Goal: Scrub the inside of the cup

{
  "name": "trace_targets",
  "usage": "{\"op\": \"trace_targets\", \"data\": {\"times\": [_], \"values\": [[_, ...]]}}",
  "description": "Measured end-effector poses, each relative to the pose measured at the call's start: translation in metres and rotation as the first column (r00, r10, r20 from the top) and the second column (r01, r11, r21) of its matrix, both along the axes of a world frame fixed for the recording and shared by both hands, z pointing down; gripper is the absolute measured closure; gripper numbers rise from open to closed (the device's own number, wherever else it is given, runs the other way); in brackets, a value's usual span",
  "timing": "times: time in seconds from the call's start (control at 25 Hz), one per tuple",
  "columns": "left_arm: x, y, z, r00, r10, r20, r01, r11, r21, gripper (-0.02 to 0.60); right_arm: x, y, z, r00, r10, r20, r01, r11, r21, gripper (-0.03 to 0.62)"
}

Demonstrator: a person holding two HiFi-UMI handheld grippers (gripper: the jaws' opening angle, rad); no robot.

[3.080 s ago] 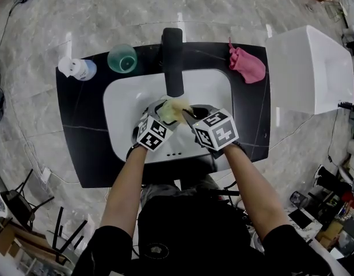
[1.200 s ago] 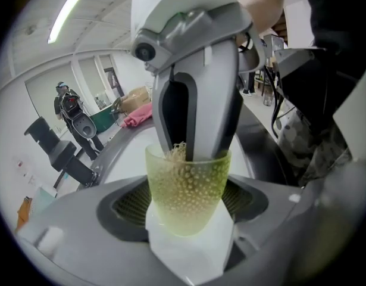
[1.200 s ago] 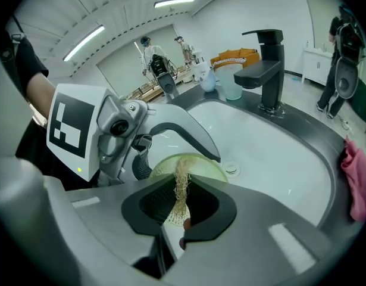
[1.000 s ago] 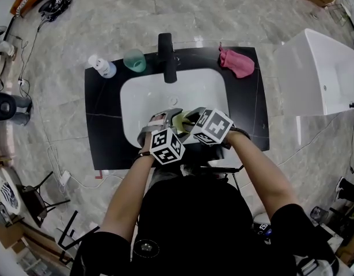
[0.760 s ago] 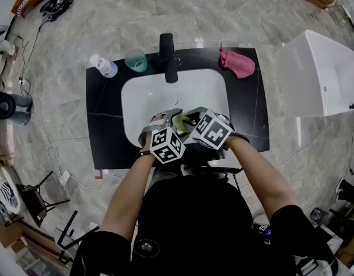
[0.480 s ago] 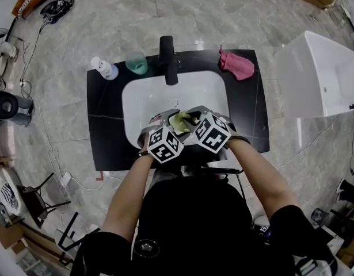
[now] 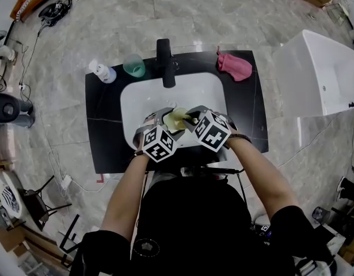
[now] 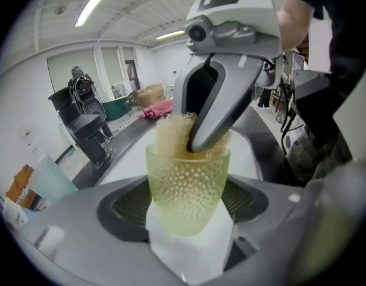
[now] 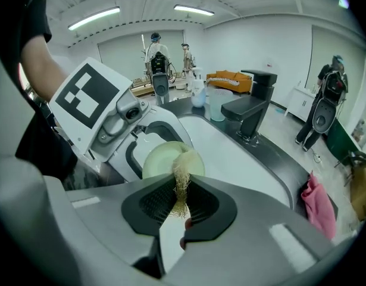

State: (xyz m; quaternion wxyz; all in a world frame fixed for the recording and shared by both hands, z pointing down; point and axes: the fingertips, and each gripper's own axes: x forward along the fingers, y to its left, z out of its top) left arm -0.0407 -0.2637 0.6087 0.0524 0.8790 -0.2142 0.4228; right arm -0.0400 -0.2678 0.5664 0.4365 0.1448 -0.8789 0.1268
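Marble floor (image 7: pixel 223 22), black counter (image 7: pixel 105 131), cup (image 7: pixel 175 119) over sink (image 7: pixel 195 92)

You've two cups — a yellow cup (image 8: pixel 188 183) and a teal cup (image 7: pixel 133 66). One sponge (image 8: pixel 168 134), one bottle (image 7: pixel 101 71), one cloth (image 7: pixel 234 66), one tap (image 7: pixel 164 62).

A: What's the person got on?
B: A black short-sleeved top (image 7: pixel 191 211) with a small round emblem (image 7: pixel 147 247) at 7 o'clock on it, and a dark wristband (image 7: pixel 240 135) on the right.
A: And the tools?
B: The left gripper (image 7: pixel 164 117) and right gripper (image 7: pixel 191 118) are 2 smooth grey shells. Each carries 1 white cube with black square markers: the left cube (image 7: pixel 158 144), and the right cube (image 7: pixel 213 131) at 2 o'clock of it.
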Motion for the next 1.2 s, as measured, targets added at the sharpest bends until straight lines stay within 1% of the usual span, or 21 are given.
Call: {"op": "trace_targets", "data": {"times": [0.36, 0.56, 0.64, 0.76, 0.96, 1.12, 1.2], "values": [[-0.001, 0.001, 0.008, 0.999, 0.029, 0.045, -0.029, 1.000, 0.004, 0.219, -0.009, 0.014, -0.013, 0.997, -0.009, 0.076, 0.020, 0.989, -0.147, 0.552], [0.001, 0.003, 0.012, 0.996, 0.051, 0.068, -0.052, 0.999, 0.007, 0.219, -0.015, 0.019, -0.016, 0.995, -0.027, 0.096, 0.044, 0.984, -0.175, 0.551], [0.003, 0.005, 0.013, 0.996, 0.062, 0.071, -0.062, 0.998, 0.004, 0.219, -0.018, 0.017, -0.018, 0.994, -0.035, 0.102, 0.051, 0.985, -0.166, 0.551], [0.006, 0.007, 0.013, 0.995, 0.072, 0.066, -0.072, 0.997, -0.001, 0.219, -0.021, 0.010, -0.022, 0.992, -0.017, 0.122, 0.034, 0.990, -0.140, 0.551], [0.006, 0.003, 0.011, 0.998, 0.038, 0.040, -0.038, 0.999, -0.009, 0.219, -0.020, -0.006, -0.026, 0.990, 0.033, 0.134, -0.025, 0.998, -0.064, 0.551], [-0.001, -0.002, 0.008, 1.000, 0.010, 0.029, -0.009, 1.000, -0.007, 0.219, -0.015, -0.015, -0.025, 0.993, 0.050, 0.107, -0.051, 0.999, 0.003, 0.551], [-0.004, -0.003, 0.007, 1.000, 0.000, 0.027, 0.000, 1.000, -0.007, 0.219, -0.011, -0.017, -0.022, 0.995, 0.056, 0.083, -0.057, 0.998, 0.011, 0.551]]}}
